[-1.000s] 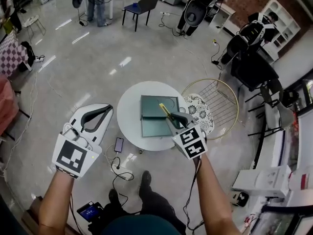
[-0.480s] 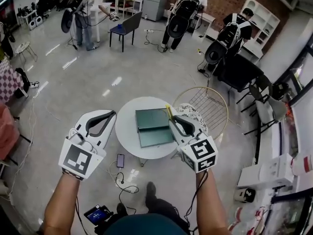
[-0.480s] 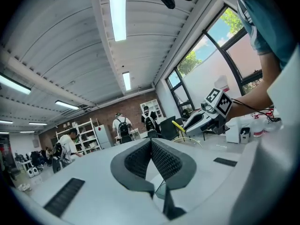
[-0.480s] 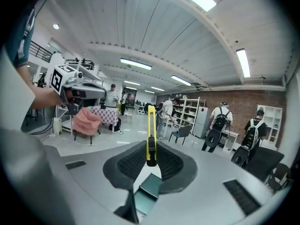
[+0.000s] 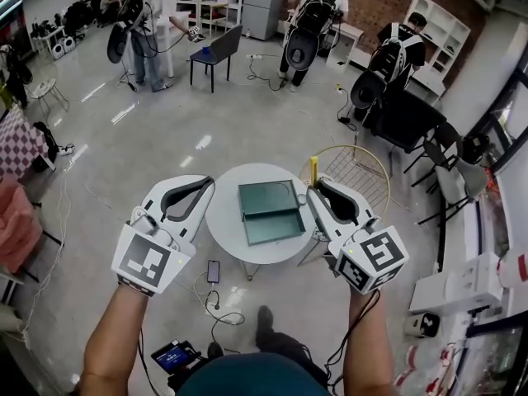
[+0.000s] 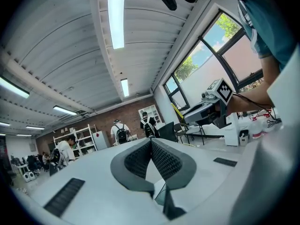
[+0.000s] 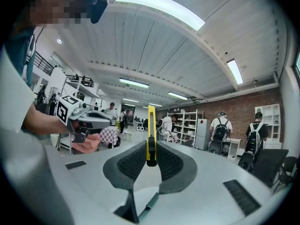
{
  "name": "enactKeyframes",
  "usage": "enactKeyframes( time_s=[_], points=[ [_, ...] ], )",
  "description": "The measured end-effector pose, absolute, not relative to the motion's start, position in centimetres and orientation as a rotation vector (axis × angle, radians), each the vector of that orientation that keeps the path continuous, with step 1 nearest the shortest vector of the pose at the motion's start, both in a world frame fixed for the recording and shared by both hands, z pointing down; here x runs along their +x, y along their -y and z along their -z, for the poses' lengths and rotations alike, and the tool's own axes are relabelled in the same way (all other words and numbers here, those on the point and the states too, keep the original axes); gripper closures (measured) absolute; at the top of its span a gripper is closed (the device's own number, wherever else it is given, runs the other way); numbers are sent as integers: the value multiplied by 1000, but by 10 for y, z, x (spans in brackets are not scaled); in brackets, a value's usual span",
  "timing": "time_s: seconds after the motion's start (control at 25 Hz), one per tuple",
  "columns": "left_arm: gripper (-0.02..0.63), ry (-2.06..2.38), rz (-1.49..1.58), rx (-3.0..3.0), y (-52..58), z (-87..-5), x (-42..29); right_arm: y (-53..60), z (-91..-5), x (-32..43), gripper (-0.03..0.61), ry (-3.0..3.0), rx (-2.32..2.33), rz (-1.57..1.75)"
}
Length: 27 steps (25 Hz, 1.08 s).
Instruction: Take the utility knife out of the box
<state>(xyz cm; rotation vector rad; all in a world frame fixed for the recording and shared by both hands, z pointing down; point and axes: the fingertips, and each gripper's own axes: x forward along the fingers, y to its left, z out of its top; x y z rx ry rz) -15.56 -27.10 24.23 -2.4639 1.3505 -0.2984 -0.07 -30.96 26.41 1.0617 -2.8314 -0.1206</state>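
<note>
**Knife clear of box**

Right tongs (image 5: 317,191) clamped on yellow utility knife (image 5: 313,170). A second ago it slanted over the open green box (image 5: 268,211); now upright, just past the worktop's (image 5: 221,221) right edge. Left tongs (image 5: 203,183) closed, empty, raised at the left edge.

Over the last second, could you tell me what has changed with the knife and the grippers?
The right gripper, shut on the utility knife, has carried it from over the box to the box's right. The left gripper stays shut and empty; the box stays on the table.
</note>
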Motion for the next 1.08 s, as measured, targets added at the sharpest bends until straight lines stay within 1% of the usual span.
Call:
enactKeyframes(
  time_s=[0.28, 0.92, 1.08],
  points=[
    [595, -1338, 276, -2451, 250, -238, -147, 276, -244, 7, 497, 2851, 1044, 176],
    [595, -1338, 254, -2460, 248, -231, -161, 274, -244, -4, 497, 2805, 1047, 185],
    [595, -1338, 257, -2458, 247, -230, -154, 273, -244, 3, 497, 2800, 1045, 183]
  ],
)
